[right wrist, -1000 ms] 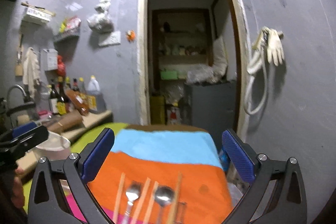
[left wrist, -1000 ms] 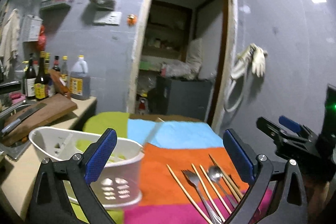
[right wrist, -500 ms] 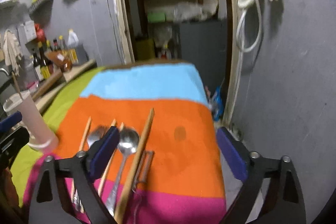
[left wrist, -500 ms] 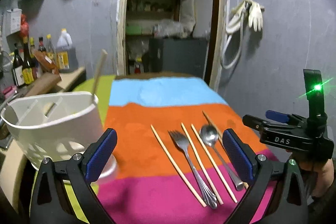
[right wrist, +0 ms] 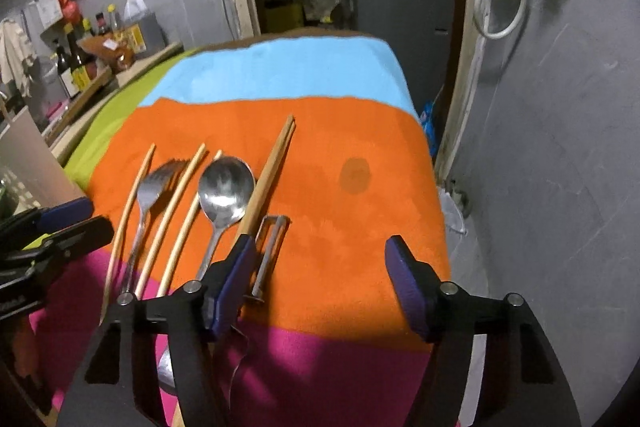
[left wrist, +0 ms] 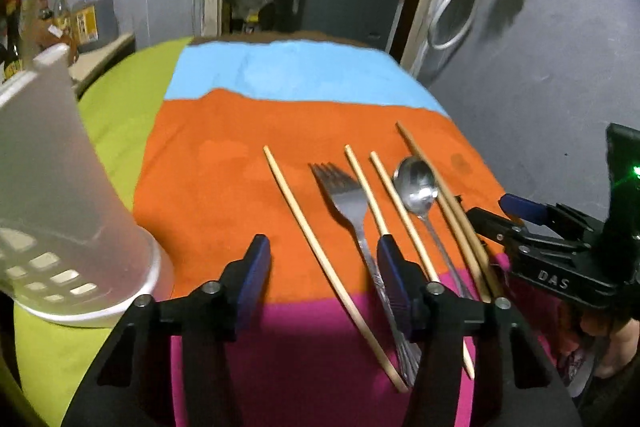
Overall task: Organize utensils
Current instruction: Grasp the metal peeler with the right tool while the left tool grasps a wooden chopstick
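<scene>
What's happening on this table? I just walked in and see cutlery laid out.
A person holds a gripper in each hand over a striped cloth. Laid in a row on it are chopsticks, a fork, a spoon and a peeler. A white utensil holder stands to the left. The left gripper and right gripper are both closing their jaws, but neither grips anything yet.

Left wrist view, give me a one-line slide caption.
Closing left gripper over a pale wooden chopstick and steel fork on a striped cloth.
</scene>
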`<state>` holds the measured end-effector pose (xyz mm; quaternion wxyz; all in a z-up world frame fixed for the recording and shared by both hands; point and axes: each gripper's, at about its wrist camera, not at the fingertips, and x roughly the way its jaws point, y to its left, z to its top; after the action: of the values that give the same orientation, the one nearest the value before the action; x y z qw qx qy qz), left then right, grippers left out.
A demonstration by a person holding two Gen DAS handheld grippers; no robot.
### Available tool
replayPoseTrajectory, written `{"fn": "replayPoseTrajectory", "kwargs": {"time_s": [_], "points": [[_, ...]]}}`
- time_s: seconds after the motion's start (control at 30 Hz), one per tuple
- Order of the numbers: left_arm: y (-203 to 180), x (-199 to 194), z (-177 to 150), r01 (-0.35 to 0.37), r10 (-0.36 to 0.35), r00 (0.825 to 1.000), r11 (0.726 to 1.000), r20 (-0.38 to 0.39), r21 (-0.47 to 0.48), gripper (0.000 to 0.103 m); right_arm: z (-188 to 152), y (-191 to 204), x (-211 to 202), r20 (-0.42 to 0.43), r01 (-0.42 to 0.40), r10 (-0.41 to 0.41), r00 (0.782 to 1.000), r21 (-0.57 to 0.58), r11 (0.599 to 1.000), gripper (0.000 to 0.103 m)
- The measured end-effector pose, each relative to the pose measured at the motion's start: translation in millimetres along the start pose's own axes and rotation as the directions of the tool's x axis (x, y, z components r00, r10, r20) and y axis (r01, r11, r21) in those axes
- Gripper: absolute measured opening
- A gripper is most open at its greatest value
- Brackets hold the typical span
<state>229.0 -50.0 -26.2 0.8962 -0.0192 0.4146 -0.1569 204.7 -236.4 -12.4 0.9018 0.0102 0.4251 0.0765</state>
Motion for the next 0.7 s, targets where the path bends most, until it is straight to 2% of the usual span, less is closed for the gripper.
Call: {"fn": "replayPoseTrajectory", "kwargs": {"time_s": [0.17,0.63,0.7], "points": [[7,18,5,-0.017,0.015,0.999,0.999,-0.051,-0.031,0.037,0,-1,3,-0.01,-0.017,0.017,1.0,0.003,1.0,0.057],[22,21,13,0.012,-0.014,0.999,0.997,-0.033,-0.071,0.031,-4,12,1,-0.024,-0.033,0.033,0.999,-0.019,0.999,0.053],[22,20,12,0.01,-0.012,0.999,0.998,-0.032,-0.067,0.028,-6,14,-1,-0.029,-0.034,0.034,0.999,-0.022,0.999,0.053]]}}
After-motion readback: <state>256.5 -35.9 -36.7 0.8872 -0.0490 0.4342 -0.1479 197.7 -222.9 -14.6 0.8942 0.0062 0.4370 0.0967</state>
